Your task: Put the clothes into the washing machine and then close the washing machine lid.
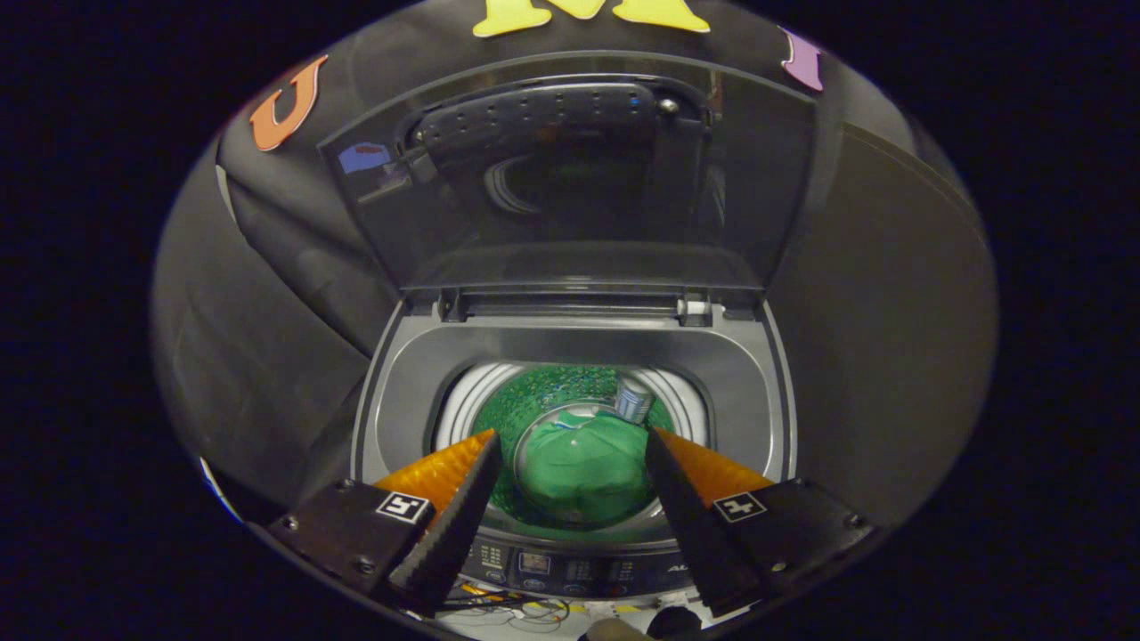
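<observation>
A grey top-loading washing machine [401, 392] stands just ahead of my fingers. Its tinted lid [570, 178] is raised upright at the back on its hinges. Down in the drum [552, 392] lies a green piece of clothing [583, 467], bunched at the bottom. My gripper [570, 445] hovers above the drum's mouth, open, with nothing between its fingers; the green cloth shows far below through the gap. One finger [463, 499] and the other [681, 499] frame the drum's opening.
The machine's control panel [570, 565] runs along the near rim below my fingers. A small silvery cylinder [634, 398] shows at the drum's inner wall. Loose cables [508, 610] lie on the floor in front. Black cloth walls close in behind and beside the machine.
</observation>
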A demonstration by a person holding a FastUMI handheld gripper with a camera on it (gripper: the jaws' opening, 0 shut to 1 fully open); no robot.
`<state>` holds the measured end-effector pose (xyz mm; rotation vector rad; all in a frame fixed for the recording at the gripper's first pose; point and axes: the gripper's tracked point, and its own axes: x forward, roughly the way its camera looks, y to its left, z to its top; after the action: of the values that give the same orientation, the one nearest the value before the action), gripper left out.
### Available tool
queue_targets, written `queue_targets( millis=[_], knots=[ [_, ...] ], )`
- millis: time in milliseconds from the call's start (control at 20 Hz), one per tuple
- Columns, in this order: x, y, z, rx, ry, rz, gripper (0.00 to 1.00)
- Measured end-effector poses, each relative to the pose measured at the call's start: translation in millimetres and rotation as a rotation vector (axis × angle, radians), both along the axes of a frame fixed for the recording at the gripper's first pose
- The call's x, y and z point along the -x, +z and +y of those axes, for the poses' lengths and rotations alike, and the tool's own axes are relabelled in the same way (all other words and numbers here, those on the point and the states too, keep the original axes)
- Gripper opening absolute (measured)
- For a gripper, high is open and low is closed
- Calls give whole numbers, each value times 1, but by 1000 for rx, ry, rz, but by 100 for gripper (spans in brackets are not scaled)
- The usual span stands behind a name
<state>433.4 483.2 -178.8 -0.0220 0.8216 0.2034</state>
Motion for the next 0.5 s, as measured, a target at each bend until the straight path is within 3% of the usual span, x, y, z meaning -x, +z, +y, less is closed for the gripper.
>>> queue_targets(
  millis=[500],
  knots=[
    [16, 54, -21, 6, -11, -72, 100]
  ],
)
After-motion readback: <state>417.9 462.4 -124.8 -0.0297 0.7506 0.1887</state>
